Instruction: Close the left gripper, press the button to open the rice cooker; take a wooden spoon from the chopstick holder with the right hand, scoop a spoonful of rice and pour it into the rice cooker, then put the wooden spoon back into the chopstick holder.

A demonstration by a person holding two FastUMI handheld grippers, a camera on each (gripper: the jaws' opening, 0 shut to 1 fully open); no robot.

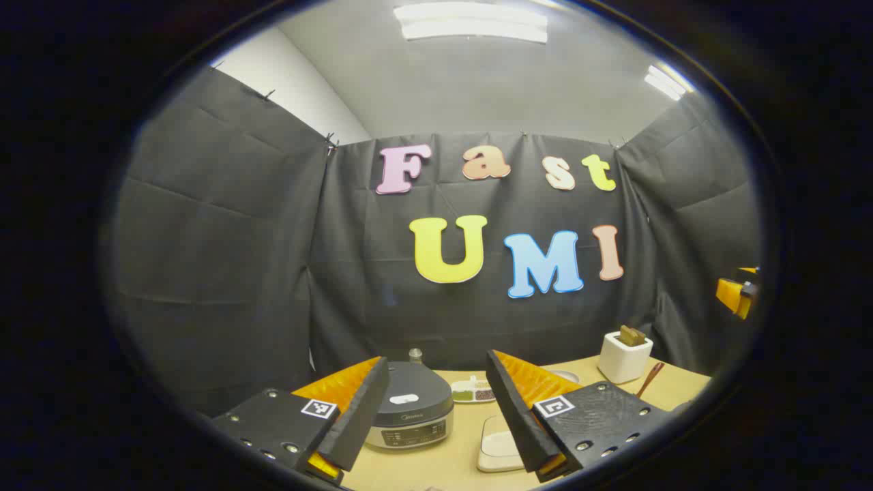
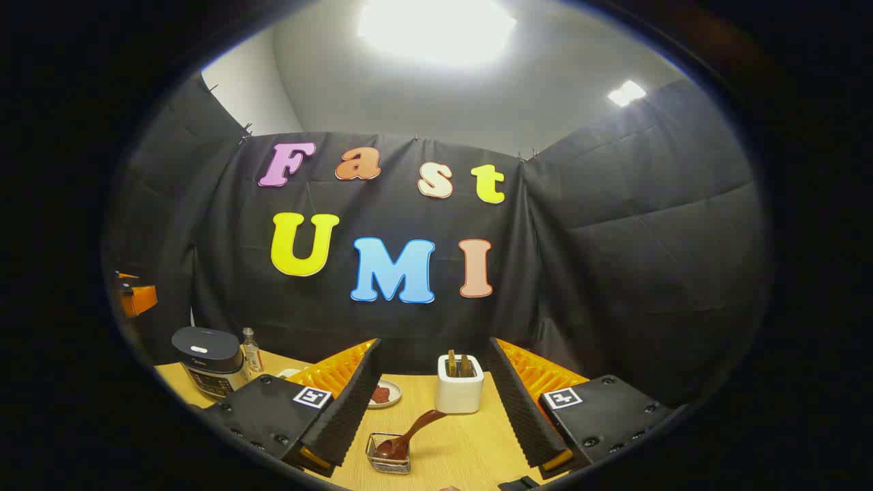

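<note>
In the left gripper view the dark rice cooker (image 1: pixel 409 409) stands on the table with its lid down, low between the fingers of my left gripper (image 1: pixel 436 359), which is open and holds nothing. The white chopstick holder (image 1: pixel 624 356) stands at the right with wooden utensils in it. In the right gripper view, my right gripper (image 2: pixel 434 343) is open and empty above the table. The chopstick holder (image 2: pixel 460 387) lies straight ahead between its fingers. A brown wooden spoon (image 2: pixel 412 429) rests with its bowl in a small clear container (image 2: pixel 389 455). The rice cooker (image 2: pixel 208 361) is far left.
A small bottle (image 2: pixel 252 349) stands beside the cooker. A round plate with something red (image 2: pixel 384 393) sits left of the holder. A divided dish (image 1: pixel 474 391) and a white square dish (image 1: pixel 498 447) lie right of the cooker. The other gripper's orange body (image 1: pixel 736 293) shows at the right edge.
</note>
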